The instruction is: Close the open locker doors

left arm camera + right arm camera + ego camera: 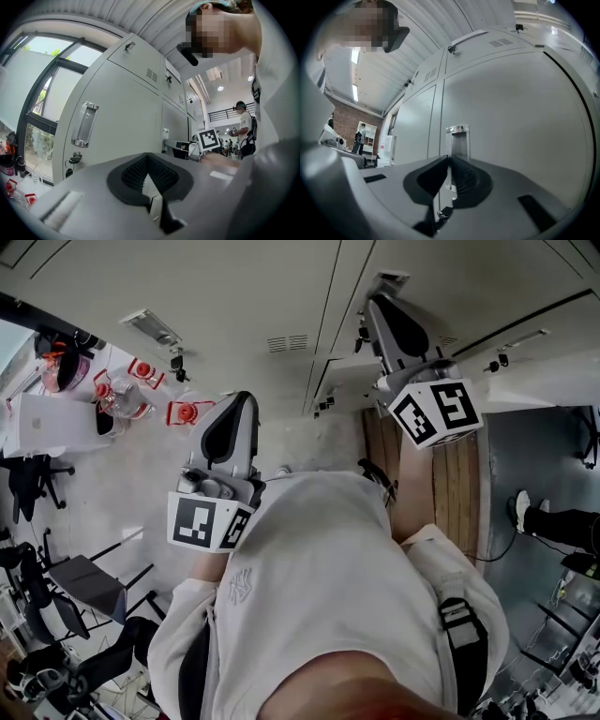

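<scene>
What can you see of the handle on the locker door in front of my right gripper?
The handle is a tall, narrow recessed pull, shiny metal by its look, set upright near the left edge of a pale grey locker door. Its rim gleams; the hollow is darker. It stands just beyond the tips of the right gripper, whose jaws are together; contact cannot be told.

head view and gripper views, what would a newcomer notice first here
Grey lockers fill all views; the right gripper, jaws together on nothing, points at a chrome door handle. The left gripper, also shut and empty, faces a locker door with a handle and a key in its lock. In the head view, the black-and-white marker cubes stand out above the person's pale sweatshirt.
</scene>
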